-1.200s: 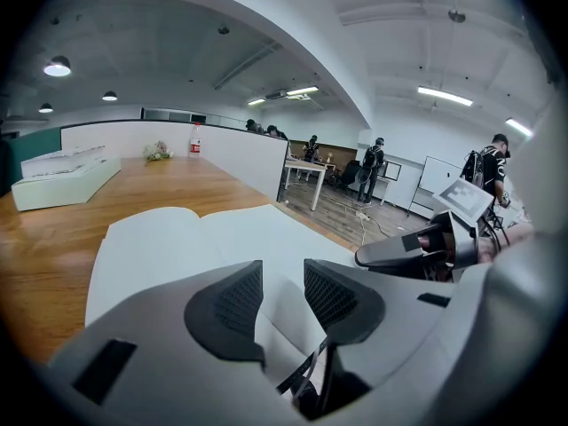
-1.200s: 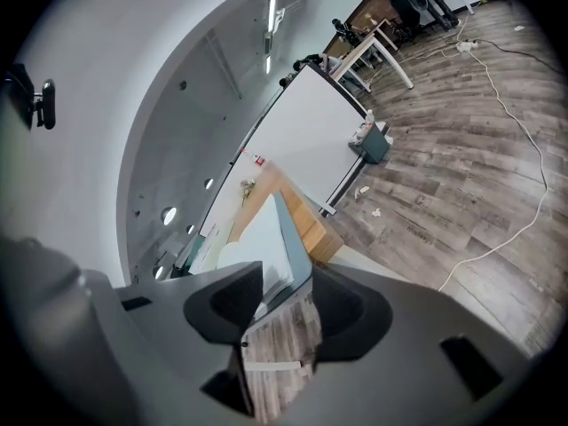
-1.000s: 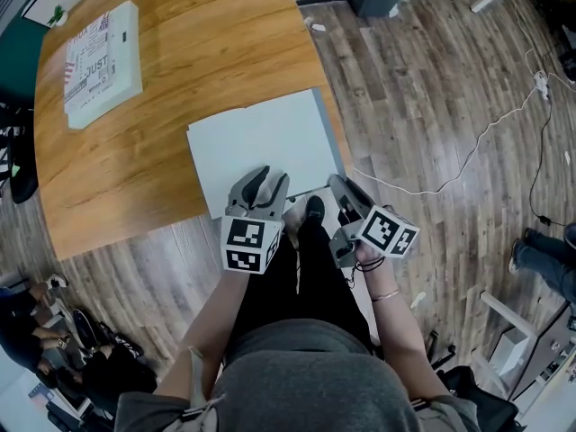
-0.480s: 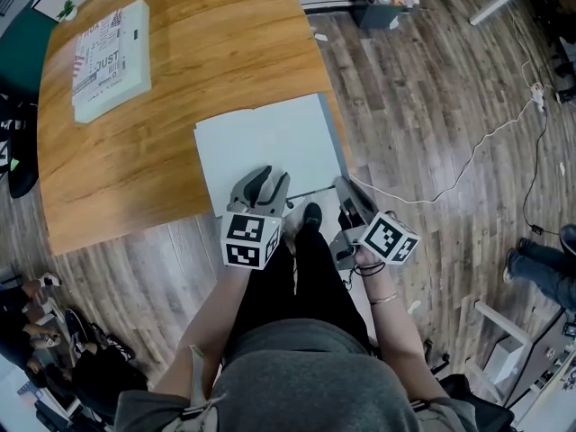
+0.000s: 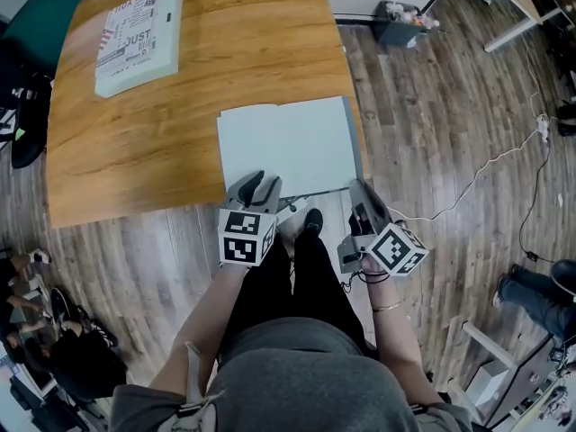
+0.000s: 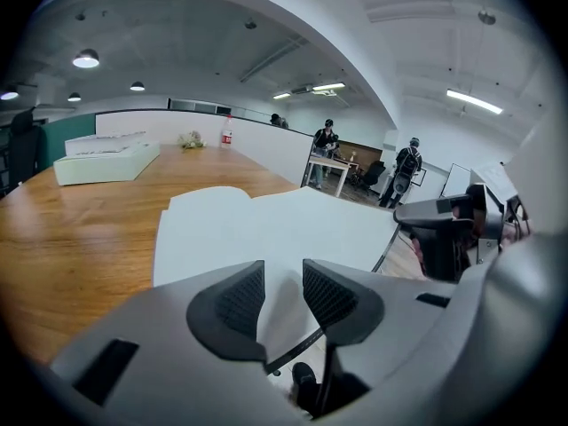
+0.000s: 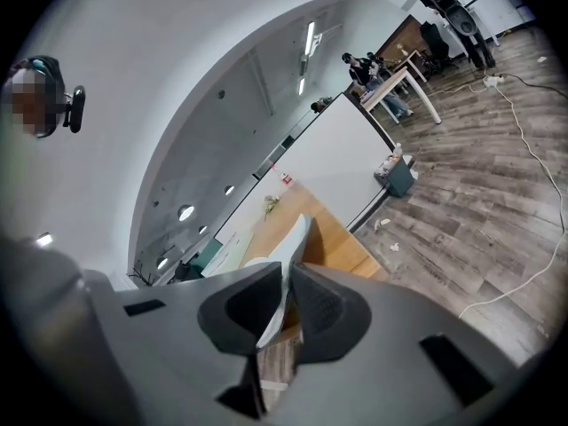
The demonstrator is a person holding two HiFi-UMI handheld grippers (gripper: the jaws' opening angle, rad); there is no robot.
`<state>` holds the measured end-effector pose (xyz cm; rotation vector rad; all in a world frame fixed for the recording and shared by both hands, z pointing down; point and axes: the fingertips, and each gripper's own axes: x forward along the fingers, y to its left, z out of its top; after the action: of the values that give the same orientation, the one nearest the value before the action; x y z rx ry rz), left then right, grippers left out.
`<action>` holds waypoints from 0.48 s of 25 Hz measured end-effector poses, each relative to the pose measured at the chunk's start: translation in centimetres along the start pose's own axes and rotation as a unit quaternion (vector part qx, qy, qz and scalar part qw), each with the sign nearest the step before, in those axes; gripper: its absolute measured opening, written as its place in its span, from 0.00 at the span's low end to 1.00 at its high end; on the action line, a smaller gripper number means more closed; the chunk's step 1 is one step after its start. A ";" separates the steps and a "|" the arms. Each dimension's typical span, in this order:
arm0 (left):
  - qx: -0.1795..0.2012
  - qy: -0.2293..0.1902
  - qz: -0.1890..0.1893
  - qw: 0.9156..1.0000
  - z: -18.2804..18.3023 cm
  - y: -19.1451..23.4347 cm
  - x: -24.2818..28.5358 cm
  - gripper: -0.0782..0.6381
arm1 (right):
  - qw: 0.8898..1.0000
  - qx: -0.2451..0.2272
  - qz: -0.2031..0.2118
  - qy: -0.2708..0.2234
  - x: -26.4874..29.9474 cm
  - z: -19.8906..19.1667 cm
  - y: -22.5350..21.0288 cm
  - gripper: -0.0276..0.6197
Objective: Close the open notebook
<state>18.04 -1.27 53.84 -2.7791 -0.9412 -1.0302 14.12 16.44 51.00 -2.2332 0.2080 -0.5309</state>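
Wooden table (image 5: 180, 124), head view: the open notebook (image 5: 288, 147) lies just ahead of the left gripper (image 5: 255, 185) and right gripper (image 5: 357, 188). Left gripper view: jaws just closed a bit, yet wide apart, empty. Right gripper view: jaws just closed, pinching the notebook's (image 7: 295, 242) edge.

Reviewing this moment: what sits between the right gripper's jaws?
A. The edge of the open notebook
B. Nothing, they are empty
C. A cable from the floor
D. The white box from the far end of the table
A: its own view shows the right gripper, whose jaws have just been closing, pinching the thin pale edge of the notebook.
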 end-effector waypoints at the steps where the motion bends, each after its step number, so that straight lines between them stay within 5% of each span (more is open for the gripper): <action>1: -0.002 0.002 0.004 1.000 -0.2 0.2 -0.2 0.31 | 1.000 -0.006 0.005 -0.002 0.0 0.1 0.3 0.11; 12: -0.044 0.015 0.020 0.999 -2.6 1.7 -2.0 0.30 | 0.994 -0.096 0.052 -0.001 -0.2 0.8 4.5 0.11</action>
<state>16.22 -4.34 54.97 -2.8326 -0.8521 -1.1302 14.40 14.10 47.13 -2.3941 0.3861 -0.4679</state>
